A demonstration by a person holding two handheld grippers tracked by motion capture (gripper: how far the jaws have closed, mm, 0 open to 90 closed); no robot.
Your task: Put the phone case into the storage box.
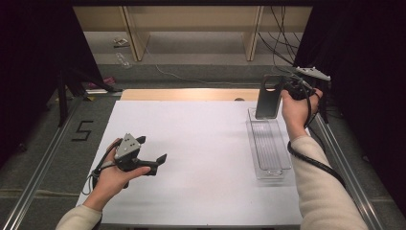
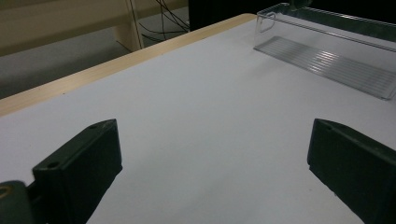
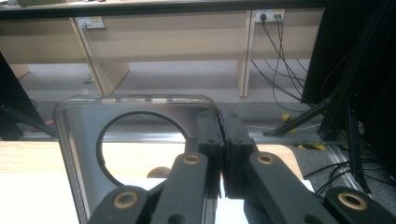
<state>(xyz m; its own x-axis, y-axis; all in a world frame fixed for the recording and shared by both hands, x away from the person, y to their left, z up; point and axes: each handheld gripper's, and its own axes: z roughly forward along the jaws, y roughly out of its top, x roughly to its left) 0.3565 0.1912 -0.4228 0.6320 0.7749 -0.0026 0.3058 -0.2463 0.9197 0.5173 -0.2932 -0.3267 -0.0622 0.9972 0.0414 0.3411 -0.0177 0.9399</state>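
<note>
The white table [image 1: 191,158] carried a clear tray [image 1: 269,148]. The right gripper [image 3: 220,140], jaws clamped on a dark plate [image 1: 268,98], held it upright above the tray's far end, presumably for insertion. The left gripper [image 1: 152,162] hovered wide open, empty.

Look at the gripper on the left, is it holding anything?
No, the left gripper has its jaws spread wide over the bare white table, with nothing between them.
</note>
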